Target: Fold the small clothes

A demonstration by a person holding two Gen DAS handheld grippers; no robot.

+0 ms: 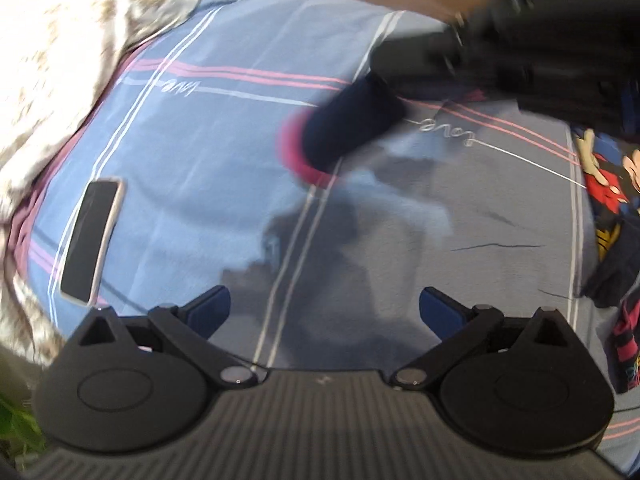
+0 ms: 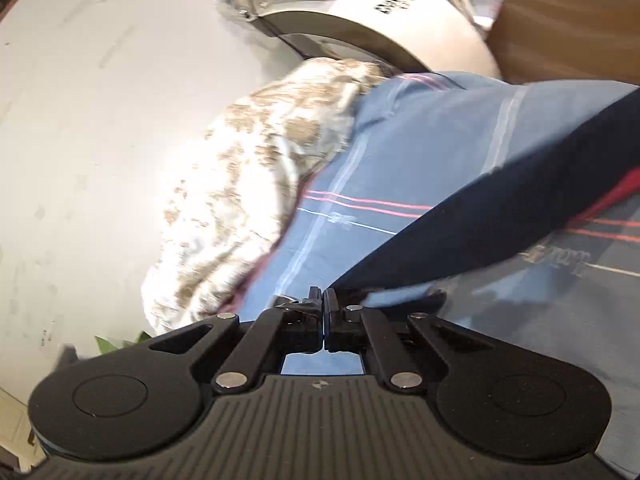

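A navy small garment (image 1: 348,128) with a red cuff (image 1: 292,148) hangs blurred above the blue striped bed sheet (image 1: 192,168). My right gripper (image 1: 384,64) holds it by its top end at the upper right. In the right wrist view the right gripper (image 2: 322,294) is shut, and the navy garment (image 2: 500,208) stretches from its fingertips up to the right, with a red part (image 2: 616,196) behind it. My left gripper (image 1: 325,300) is open above the sheet, nothing between its blue pads (image 1: 212,308).
A dark phone (image 1: 90,240) lies on the sheet at the left. A cartoon-print garment (image 1: 608,188) lies at the right edge. A beige patterned blanket (image 1: 60,60) is bunched at the far left. Beyond the bed stand a white appliance (image 2: 380,20) and a brown box (image 2: 560,28).
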